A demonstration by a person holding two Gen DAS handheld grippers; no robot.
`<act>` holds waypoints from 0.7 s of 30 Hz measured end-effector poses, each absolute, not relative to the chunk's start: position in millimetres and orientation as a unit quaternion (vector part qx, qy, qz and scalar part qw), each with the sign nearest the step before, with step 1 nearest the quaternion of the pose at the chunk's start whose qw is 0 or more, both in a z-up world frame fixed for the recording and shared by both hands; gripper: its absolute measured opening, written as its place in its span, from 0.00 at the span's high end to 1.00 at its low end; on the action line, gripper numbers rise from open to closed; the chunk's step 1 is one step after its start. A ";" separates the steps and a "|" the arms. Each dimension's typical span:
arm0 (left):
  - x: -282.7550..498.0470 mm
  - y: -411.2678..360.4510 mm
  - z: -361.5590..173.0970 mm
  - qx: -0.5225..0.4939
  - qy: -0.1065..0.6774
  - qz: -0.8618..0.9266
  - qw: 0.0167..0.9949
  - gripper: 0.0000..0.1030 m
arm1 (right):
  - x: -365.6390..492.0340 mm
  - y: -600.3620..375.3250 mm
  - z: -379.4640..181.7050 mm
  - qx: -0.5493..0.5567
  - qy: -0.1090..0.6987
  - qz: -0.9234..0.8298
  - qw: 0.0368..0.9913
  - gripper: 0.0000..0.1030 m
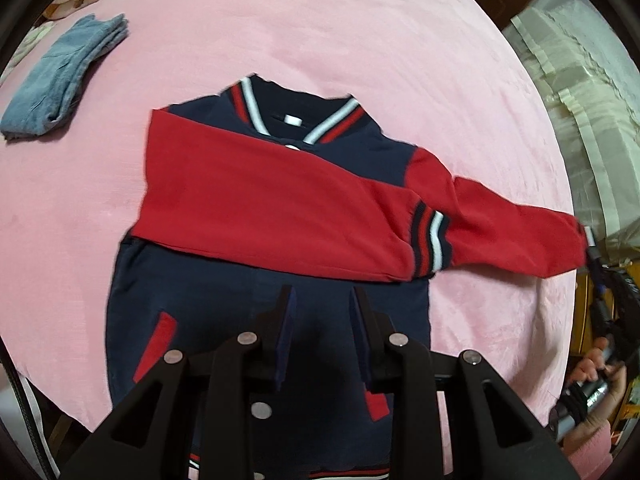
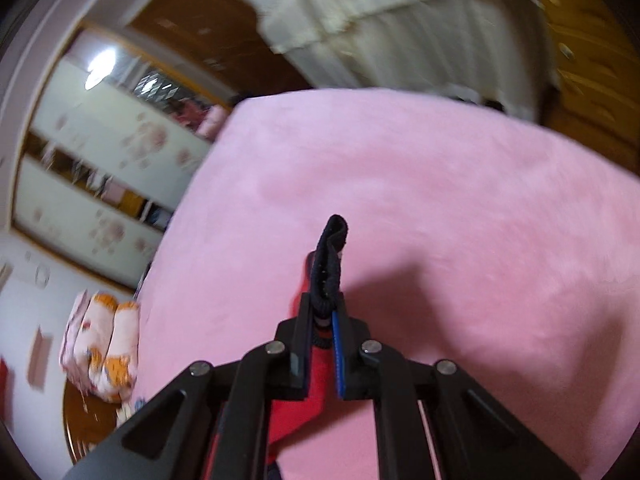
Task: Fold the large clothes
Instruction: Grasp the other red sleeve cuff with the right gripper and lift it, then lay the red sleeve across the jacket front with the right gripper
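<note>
On the pink bed [image 1: 320, 40]: jacket [image 1: 272, 320] flat, one sleeve folded across.
Left gripper [image 1: 322, 296]: jaws apart, empty, over the hem.
Right gripper [image 2: 324, 312]: clamped on the sleeve cuff [image 2: 330, 272], at 3 o'clock.

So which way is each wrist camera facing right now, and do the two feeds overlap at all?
Left wrist: sits above the jacket's hem, looking down over the jacket on the pink bedspread; the open left gripper and, at the right edge, the person's hand show.
Right wrist: sits low at the bed's edge, looking across the bedspread toward a wardrobe; the right gripper is shut on the sleeve cuff.
Shared: the bedspread and the jacket's outstretched red sleeve.
</note>
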State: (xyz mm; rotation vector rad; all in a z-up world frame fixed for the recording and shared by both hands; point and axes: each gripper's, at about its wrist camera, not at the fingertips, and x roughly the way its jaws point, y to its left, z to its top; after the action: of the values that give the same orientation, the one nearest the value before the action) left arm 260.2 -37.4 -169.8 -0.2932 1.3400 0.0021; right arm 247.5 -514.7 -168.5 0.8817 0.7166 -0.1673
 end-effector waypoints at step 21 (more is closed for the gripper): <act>270.7 94.5 -170.7 -0.168 0.613 0.022 0.772 0.69 | 303.9 -210.2 -145.4 0.184 0.432 0.176 0.865 0.92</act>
State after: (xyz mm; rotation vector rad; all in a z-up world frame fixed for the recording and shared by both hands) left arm 270.7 94.5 -170.7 -0.3647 1.3290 0.0477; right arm 303.9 -210.2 -145.4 0.3862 0.9055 0.3680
